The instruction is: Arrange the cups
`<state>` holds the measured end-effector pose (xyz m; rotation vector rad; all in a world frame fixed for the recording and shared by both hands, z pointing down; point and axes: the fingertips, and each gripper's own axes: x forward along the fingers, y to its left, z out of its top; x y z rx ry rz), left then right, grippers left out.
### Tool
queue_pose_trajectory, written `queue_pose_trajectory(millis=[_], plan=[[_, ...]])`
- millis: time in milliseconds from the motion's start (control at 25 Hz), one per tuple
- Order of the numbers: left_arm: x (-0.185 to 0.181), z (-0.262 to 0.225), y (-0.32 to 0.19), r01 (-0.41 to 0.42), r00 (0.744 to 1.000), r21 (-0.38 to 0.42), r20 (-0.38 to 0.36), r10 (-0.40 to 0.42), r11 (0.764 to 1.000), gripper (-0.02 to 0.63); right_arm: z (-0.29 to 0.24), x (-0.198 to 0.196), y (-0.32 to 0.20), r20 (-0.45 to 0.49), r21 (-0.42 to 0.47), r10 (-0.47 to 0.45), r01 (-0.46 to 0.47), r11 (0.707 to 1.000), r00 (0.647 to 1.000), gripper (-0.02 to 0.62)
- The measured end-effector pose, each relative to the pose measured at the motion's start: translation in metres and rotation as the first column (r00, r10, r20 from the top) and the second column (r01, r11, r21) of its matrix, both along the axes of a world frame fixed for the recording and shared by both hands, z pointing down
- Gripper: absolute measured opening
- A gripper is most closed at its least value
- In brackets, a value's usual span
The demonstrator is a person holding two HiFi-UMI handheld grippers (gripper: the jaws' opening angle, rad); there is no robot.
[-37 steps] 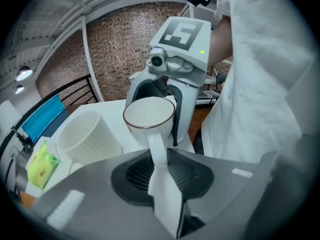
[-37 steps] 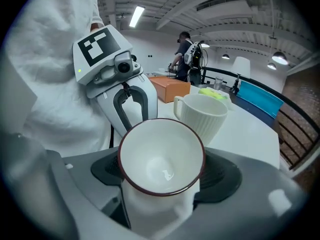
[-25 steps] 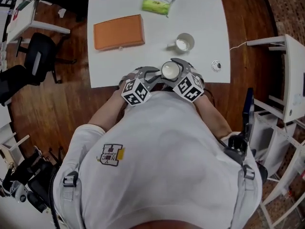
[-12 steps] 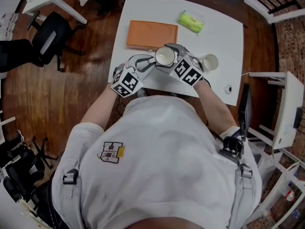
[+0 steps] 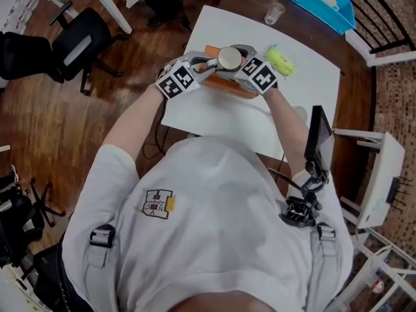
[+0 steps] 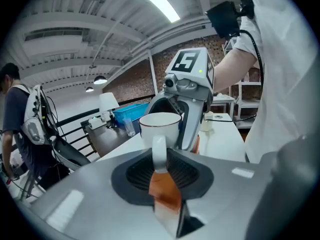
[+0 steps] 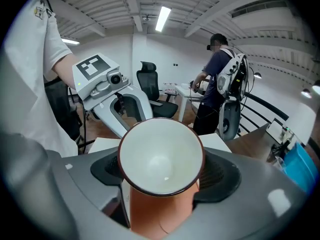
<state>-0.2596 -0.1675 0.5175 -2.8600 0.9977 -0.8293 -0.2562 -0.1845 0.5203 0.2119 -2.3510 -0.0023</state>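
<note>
I hold a white cup (image 5: 229, 58) with a dark rim between both grippers, in the air above the orange board (image 5: 235, 87). My left gripper (image 5: 212, 64) is shut on the cup's handle (image 6: 159, 153), which stands upright between its jaws. My right gripper (image 5: 239, 62) comes from the other side and is shut on the cup's body (image 7: 160, 156), whose empty inside faces the right gripper view. The left gripper (image 7: 107, 84) shows behind the cup there, and the right gripper (image 6: 187, 84) shows behind it in the left gripper view. A second pale cup (image 5: 299, 114) is partly hidden by my right arm.
The white table (image 5: 214, 119) also carries a green packet (image 5: 281, 62). Beyond it a dark table holds a clear glass (image 5: 275, 12) and a blue tray (image 5: 323, 2). A black office chair (image 5: 81, 41) stands left, and a person with a backpack (image 7: 220, 84) stands further off.
Both grippers, with the cup between them, have moved from the table's near edge out over the orange board and risen. The grips look the same.
</note>
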Motion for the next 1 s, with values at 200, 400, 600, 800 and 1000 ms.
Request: queue_pose_trajectory(millis=[200,400,600,800,1000], plan=[[-0.007,0.013,-0.025,-0.021,1.000,-0.035,0.005,0.021,0.999,0.075,0.016,-0.004,-0.026,-0.033,-0.019,0.034,-0.035,0.999,0.999,0.394],[-0.011,0.027,-0.034,-0.029,1.000,-0.060,-0.012,0.028,0.998,0.075,0.029,-0.007,-0.035,-0.061,-0.032,0.042,-0.044,0.998,0.997,0.394],[-0.015,0.039,-0.035,-0.023,1.000,-0.085,-0.016,0.022,0.996,0.075,0.041,-0.012,-0.036,-0.067,-0.053,0.036,-0.039,0.998,0.997,0.395],[-0.021,0.048,-0.036,0.003,0.999,-0.104,-0.036,-0.007,0.995,0.075,0.047,-0.018,-0.035,-0.071,-0.049,0.031,-0.034,0.998,0.997,0.394],[-0.022,0.048,-0.034,0.002,0.999,-0.101,-0.050,-0.007,0.995,0.075,0.048,-0.021,-0.032,-0.067,-0.054,0.024,-0.028,0.998,0.997,0.390]])
